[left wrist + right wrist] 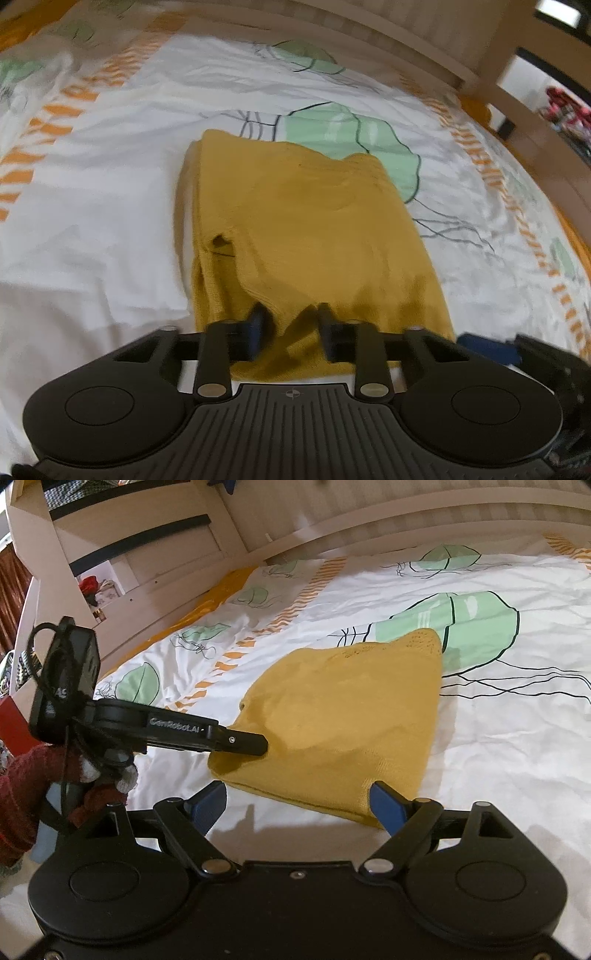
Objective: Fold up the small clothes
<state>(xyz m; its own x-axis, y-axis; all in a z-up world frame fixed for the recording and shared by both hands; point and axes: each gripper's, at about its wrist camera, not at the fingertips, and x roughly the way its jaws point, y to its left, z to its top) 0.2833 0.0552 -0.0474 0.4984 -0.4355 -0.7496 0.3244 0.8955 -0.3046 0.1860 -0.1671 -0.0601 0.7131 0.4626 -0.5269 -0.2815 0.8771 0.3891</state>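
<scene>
A mustard-yellow knit garment [310, 229] lies folded on the white patterned bedsheet [92, 206]. My left gripper [291, 321] is at its near edge, fingers a little apart with a ridge of the yellow fabric between them. In the right wrist view the same garment [343, 716] lies ahead, and the left gripper [255, 744] reaches in from the left onto its near left corner. My right gripper [295, 805] is wide open at the garment's near edge, its right blue pad [388, 805] touching the fabric, nothing held.
The sheet [498, 738] carries green leaf prints and orange stripes. A light wooden bed frame [517, 110] borders the far side. Wooden shelves [129, 554] with small items stand at the left. A hand in a red sleeve [22, 775] holds the left gripper.
</scene>
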